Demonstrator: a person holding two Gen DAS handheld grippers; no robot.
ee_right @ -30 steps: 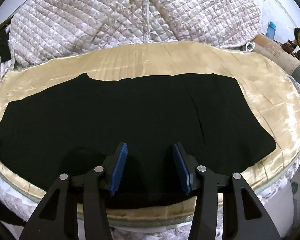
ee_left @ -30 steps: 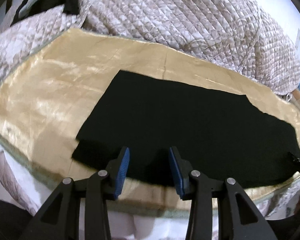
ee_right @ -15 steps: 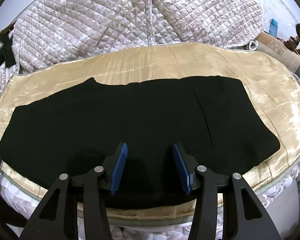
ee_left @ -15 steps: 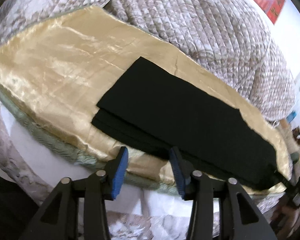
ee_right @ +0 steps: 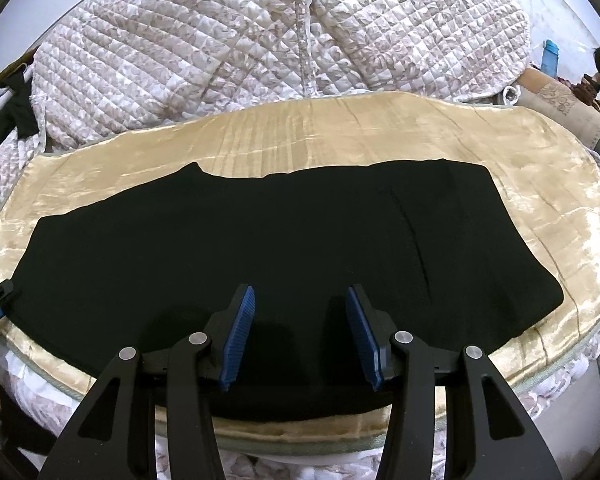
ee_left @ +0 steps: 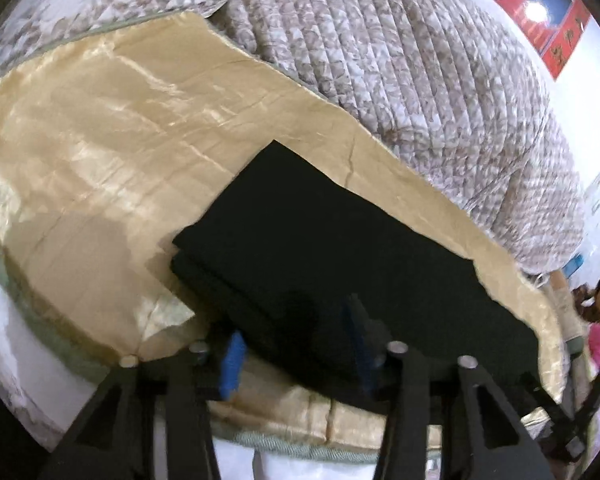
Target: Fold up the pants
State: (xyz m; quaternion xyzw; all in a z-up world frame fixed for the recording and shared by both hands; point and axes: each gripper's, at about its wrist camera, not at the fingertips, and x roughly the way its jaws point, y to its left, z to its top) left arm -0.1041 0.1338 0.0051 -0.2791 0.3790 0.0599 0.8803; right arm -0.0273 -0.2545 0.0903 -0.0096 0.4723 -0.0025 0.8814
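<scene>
While the pants [ee_right: 260, 248] lie flat under it, the right claw [ee_right: 300, 332] hovers released.

Left gripper [ee_left: 296, 344] angled down, rolled a little, frame blurred; blue pads [ee_left: 232, 364] apart, jaws just been closing, edge of black pants [ee_left: 340, 248] between them, pads not clearly pressing cloth

Right gripper [ee_right: 300, 332] angled down, jaws parted, blue pads [ee_right: 240, 336] clear, nothing gripped, poised over pants

Left gripper tip also visible at left edge of right wrist view
</scene>
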